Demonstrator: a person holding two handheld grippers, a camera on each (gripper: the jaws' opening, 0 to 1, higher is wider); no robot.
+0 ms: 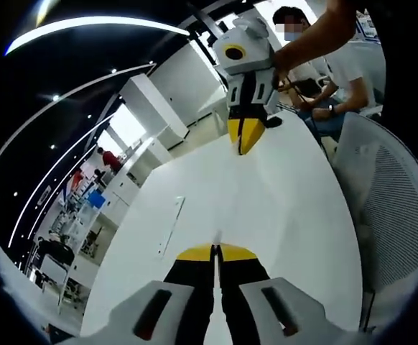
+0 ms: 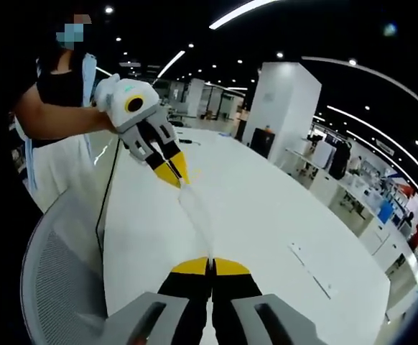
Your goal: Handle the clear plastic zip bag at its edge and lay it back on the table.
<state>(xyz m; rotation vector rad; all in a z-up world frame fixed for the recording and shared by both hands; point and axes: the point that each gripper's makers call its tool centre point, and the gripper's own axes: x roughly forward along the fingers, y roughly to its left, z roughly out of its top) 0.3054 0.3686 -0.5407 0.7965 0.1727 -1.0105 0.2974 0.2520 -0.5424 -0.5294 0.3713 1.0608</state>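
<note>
The clear plastic zip bag (image 2: 194, 213) hangs stretched as a thin, nearly see-through strip above the white table (image 2: 266, 208). My right gripper (image 2: 211, 261) is shut on its near edge in the right gripper view. At the far edge the left gripper (image 2: 174, 172) pinches the bag with yellow tips, held by a person's hand. In the left gripper view my left gripper (image 1: 216, 248) is shut at the bottom, and the right gripper (image 1: 244, 139) faces it, shut, above the table (image 1: 281, 201). The bag is barely discernible there.
A grey mesh chair (image 1: 392, 208) (image 2: 58, 273) stands at the table's edge. A grey slot cover (image 1: 171, 226) (image 2: 311, 270) lies flush in the tabletop. A black cable (image 2: 105, 198) runs along the table edge. A seated person (image 1: 331, 72) is at the far end.
</note>
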